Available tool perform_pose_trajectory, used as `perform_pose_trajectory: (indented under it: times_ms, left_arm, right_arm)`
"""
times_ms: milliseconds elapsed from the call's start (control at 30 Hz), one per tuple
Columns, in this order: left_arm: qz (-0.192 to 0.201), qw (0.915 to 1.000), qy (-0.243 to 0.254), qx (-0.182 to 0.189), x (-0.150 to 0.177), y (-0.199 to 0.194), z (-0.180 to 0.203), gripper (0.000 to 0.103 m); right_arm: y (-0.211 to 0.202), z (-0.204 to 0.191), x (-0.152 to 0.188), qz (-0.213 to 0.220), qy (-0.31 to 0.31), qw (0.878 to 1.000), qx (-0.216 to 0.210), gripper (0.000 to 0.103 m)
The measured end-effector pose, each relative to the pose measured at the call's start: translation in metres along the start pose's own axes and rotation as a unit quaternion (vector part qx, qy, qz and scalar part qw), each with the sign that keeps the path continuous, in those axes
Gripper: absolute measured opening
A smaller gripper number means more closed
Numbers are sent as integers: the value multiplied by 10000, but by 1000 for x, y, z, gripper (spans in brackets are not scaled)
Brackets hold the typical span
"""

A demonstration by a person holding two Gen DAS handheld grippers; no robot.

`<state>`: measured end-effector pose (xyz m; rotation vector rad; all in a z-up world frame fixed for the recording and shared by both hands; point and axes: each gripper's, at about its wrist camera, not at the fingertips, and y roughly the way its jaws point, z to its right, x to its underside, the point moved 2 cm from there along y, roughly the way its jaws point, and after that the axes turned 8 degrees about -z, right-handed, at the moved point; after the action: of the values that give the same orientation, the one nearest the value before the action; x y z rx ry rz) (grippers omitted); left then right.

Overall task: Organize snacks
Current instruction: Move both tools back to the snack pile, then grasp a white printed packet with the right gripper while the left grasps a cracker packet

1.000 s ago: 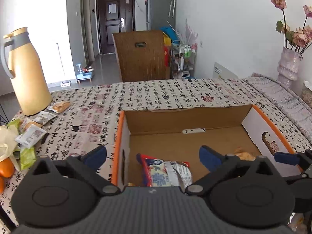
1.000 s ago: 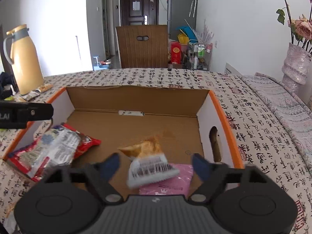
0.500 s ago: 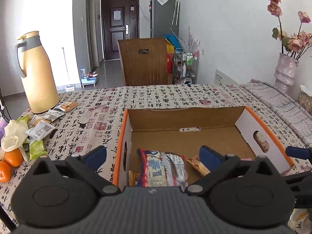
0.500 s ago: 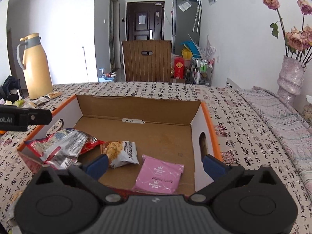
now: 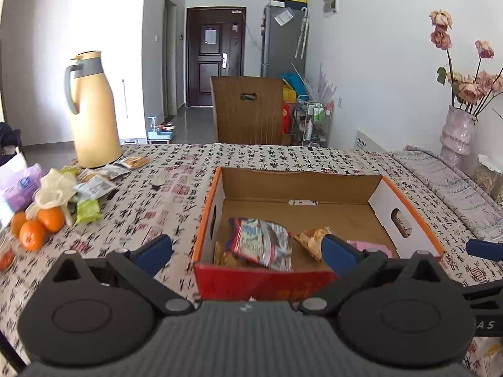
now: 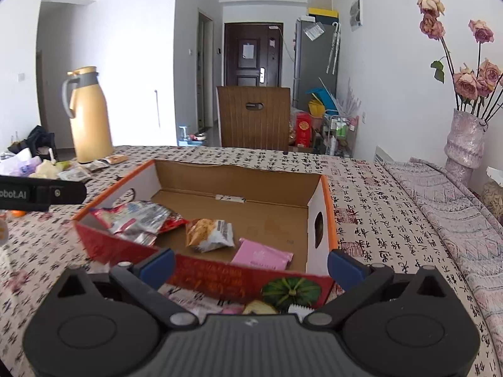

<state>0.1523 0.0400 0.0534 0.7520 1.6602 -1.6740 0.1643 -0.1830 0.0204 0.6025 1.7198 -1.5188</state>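
An open cardboard box (image 5: 298,176) with an orange rim and a red front wall stands on the patterned tablecloth. Inside lie a red-and-silver snack bag (image 5: 261,243), an orange-and-white packet (image 5: 312,238) and a pink packet (image 5: 371,246). The right wrist view shows the same box (image 6: 239,179), bag (image 6: 138,220), orange-and-white packet (image 6: 209,234) and pink packet (image 6: 262,256). My left gripper (image 5: 246,251) hangs open in front of the box's left half, holding nothing. My right gripper (image 6: 251,265) is wide open just short of the red wall, also holding nothing.
Several loose snack packets (image 5: 94,185) lie at the left beside a tan thermos jug (image 5: 92,113), with oranges (image 5: 41,226) and a purple tissue pack (image 5: 19,188). A vase of dried roses (image 5: 457,135) stands at the far right. A wooden chair (image 5: 248,110) is behind the table.
The right gripper let go of the orange-and-white packet, which now lies in the box. Both grippers have drawn back from over the box, so its red front wall now shows.
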Motion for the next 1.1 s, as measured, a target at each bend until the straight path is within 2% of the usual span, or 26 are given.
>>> perform_pose_trajectory:
  times_ms: [233,467,867,1100]
  left_arm:
    - [91,9998,-144,-43,30,-28,-5,103]
    - [194,9994,-273,-36,59,-51,-14,103]
    - [31,9998,-205,56,106,-60,-9,103]
    - [4,9999,-151,82,109,-57,-9,103]
  right_arm:
    - [-36,0,28,160,59,9997,-161,103]
    - [-60,0,56,142,209,9994,-238,103]
    - [-74,-3,107,-146,442,9988,-162,103]
    - [-69,-1,110,-243,516,9983,-137,103]
